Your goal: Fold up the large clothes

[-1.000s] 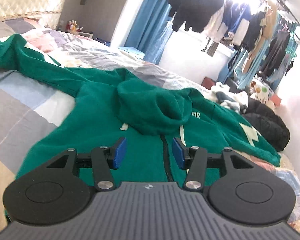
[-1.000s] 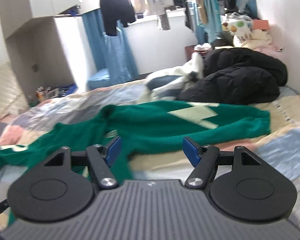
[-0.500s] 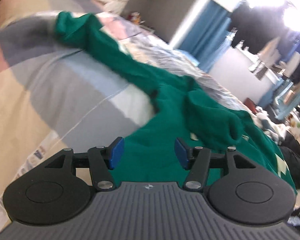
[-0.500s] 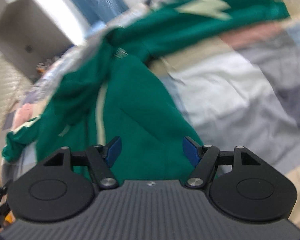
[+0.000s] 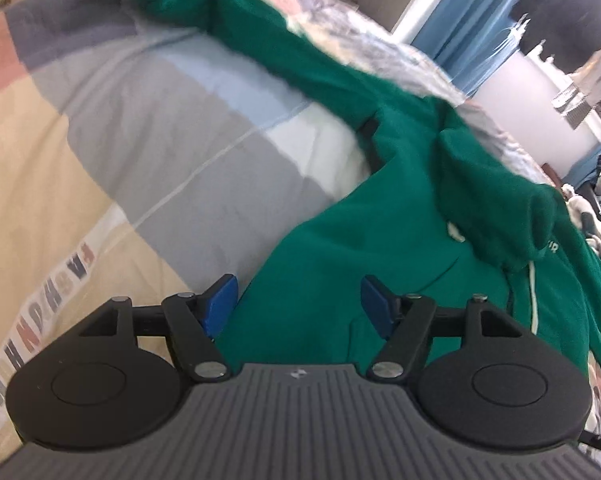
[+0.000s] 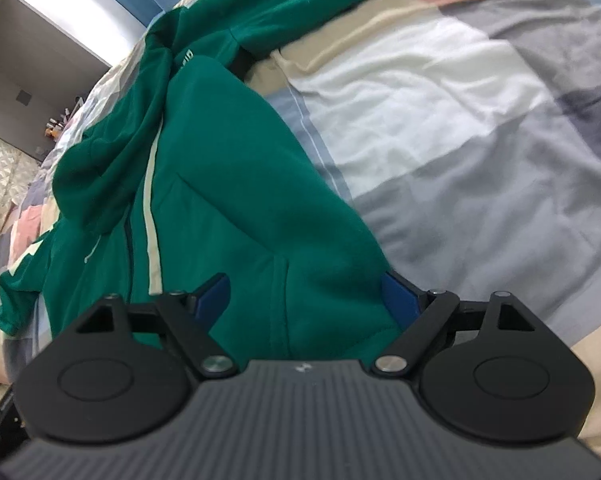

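Green hoodie [image 5: 380, 240] lies spread on the bed [image 5: 160, 140]; your left tool [image 5: 298, 304] and right tool [image 6: 308, 294] hover wide open, empty, at its hem corners. Next, I'd say: pinch both.

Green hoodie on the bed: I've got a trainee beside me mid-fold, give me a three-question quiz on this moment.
1. True or false: the left gripper is shut on the green hoodie.
2. Multiple choice: in the right wrist view, the right gripper points at which part of the hoodie? A) a sleeve cuff B) the bottom hem corner C) the hood
3. Fill in: the hoodie lies on a patchwork ____.

Key
1. False; its jaws stand open, with cloth between them but not pinched.
2. B; the jaws stand open either side of the hem corner.
3. Quilt.
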The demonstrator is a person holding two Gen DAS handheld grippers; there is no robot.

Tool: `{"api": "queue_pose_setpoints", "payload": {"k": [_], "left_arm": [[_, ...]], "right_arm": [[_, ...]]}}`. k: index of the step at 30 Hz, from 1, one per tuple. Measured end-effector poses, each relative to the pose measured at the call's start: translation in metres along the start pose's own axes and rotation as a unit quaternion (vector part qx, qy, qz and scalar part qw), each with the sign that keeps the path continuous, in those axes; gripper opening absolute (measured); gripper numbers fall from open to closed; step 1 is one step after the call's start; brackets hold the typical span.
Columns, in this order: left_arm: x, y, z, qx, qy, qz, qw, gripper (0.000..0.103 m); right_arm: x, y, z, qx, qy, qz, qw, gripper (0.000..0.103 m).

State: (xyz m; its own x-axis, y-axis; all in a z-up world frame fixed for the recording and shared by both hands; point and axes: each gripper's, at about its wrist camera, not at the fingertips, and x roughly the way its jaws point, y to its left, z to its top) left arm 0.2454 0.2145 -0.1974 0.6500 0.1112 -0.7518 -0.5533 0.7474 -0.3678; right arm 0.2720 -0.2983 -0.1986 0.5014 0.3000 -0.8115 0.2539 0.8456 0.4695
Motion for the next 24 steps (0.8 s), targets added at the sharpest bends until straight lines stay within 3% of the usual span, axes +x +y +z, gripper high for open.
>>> {"api": "queue_pose_setpoints", "payload": {"k": [3, 8, 13, 15, 16, 18, 19, 20, 21, 24], "left_arm": [[0.008, 0.000, -0.001, -0.004, 0.009, 0.017, 0.9998, 0.073], [0.017, 0.004, -0.002, -0.025, 0.036, 0.015, 0.9989, 0.073], [0.021, -0.001, -0.005, -0.014, 0.049, 0.012, 0.9986, 0.072], [0.022, -0.004, -0.007, -0.002, 0.052, 0.019, 0.9985, 0.063], [0.022, -0.006, -0.008, 0.003, 0.053, 0.022, 0.9984, 0.059], [0.021, -0.007, -0.011, 0.011, 0.062, 0.016, 0.9979, 0.040], [0.019, -0.007, -0.011, 0.017, 0.064, 0.011, 0.9978, 0.035], [0.016, -0.007, -0.010, 0.019, 0.064, 0.003, 0.9977, 0.022], [0.012, -0.005, -0.009, 0.018, 0.066, -0.006, 0.9976, 0.016], [-0.004, 0.011, 0.000, -0.022, 0.067, -0.062, 0.9956, 0.011]], "right_arm": [[0.004, -0.002, 0.000, -0.007, -0.003, -0.013, 1.000, 0.083], [0.009, 0.004, -0.005, -0.045, -0.006, -0.053, 0.998, 0.083], [0.018, 0.004, -0.006, -0.057, 0.015, -0.048, 0.997, 0.085], [0.019, 0.010, -0.010, -0.082, 0.017, -0.051, 0.995, 0.084], [0.020, 0.015, -0.013, -0.099, 0.016, -0.059, 0.993, 0.080], [0.019, 0.025, -0.019, -0.134, 0.012, -0.075, 0.988, 0.064], [0.018, 0.029, -0.021, -0.148, 0.010, -0.078, 0.986, 0.057], [0.016, 0.034, -0.023, -0.163, 0.008, -0.078, 0.983, 0.041], [0.013, 0.037, -0.024, -0.174, 0.007, -0.079, 0.982, 0.030], [-0.005, 0.042, -0.021, -0.188, 0.000, -0.063, 0.980, 0.021]]}}
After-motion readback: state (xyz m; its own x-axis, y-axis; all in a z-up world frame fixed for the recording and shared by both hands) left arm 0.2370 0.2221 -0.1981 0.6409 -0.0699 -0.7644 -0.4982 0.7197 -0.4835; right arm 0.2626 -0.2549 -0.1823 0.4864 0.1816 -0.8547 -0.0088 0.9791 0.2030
